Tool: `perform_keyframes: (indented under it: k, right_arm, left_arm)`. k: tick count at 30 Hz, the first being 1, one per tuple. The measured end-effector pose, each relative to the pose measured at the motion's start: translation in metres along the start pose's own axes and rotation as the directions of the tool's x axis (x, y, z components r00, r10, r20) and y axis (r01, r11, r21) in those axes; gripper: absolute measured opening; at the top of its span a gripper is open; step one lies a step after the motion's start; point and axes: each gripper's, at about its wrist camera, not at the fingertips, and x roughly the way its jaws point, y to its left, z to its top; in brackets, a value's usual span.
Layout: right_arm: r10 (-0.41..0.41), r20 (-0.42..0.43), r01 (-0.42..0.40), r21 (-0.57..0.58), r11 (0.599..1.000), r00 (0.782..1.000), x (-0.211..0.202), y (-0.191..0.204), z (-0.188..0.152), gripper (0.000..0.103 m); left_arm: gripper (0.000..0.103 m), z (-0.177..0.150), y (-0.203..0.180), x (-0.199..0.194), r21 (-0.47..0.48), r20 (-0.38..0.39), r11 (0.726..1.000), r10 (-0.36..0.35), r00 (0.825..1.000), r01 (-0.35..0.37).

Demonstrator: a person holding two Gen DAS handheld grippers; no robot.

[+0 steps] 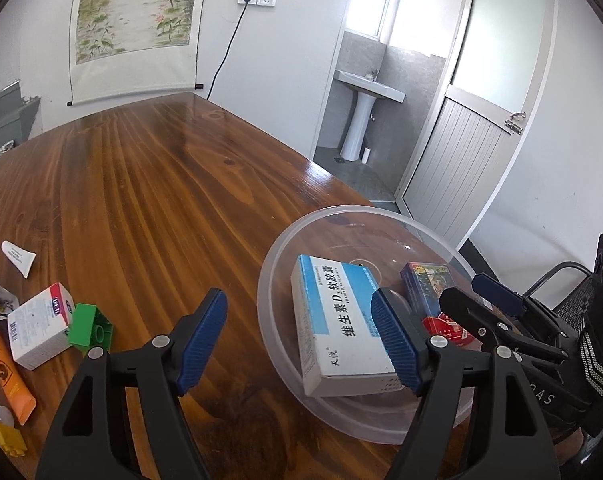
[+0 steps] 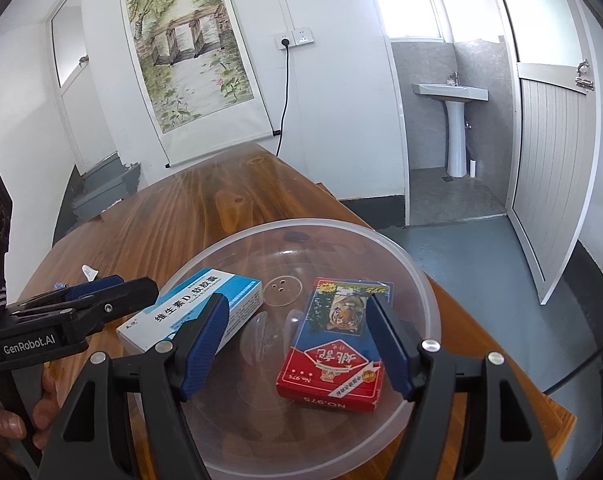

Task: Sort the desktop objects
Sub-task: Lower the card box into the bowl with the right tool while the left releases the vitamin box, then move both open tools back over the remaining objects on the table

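A clear plastic bowl (image 1: 267, 280) (image 2: 423, 276) stands near the table's right edge. In it a white and blue medicine box (image 1: 341, 328) (image 2: 197, 306) leans on the bowl's left wall. A red and blue pack of playing cards (image 2: 333, 344) (image 1: 425, 284) lies flat beside it. My left gripper (image 1: 301, 340) (image 2: 133, 282) hangs open over the bowl's left rim, and its pads do not press the box. My right gripper (image 2: 297, 340) (image 1: 479, 294) is open above the card pack, with a clear gap at its left pad.
On the wooden table (image 1: 161, 200), left of the bowl, lie a white tube (image 1: 19, 258), a white and red box (image 1: 41, 324), a green brick (image 1: 91, 328), an orange tube (image 1: 5, 364) and a yellow brick (image 1: 9, 436). A hand (image 2: 21, 420) holds the left gripper.
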Motion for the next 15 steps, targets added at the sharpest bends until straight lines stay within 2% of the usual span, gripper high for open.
perform_keyframes:
  k: [6,15]
  right_arm:
    - [0.025,-0.003,-0.025,-0.023,0.999,1.000,-0.003,0.016,-0.001,0.076]
    - [0.081,-0.048,-0.084,-0.072,0.994,0.996,0.002,0.042,-0.008,0.079]
  left_arm:
    - [0.078,-0.005,0.018,-0.013,-0.027,0.017,1.000,0.003,1.000,-0.003]
    - [0.078,-0.010,0.036,-0.028,-0.057,0.039,0.997,0.059,0.997,-0.057]
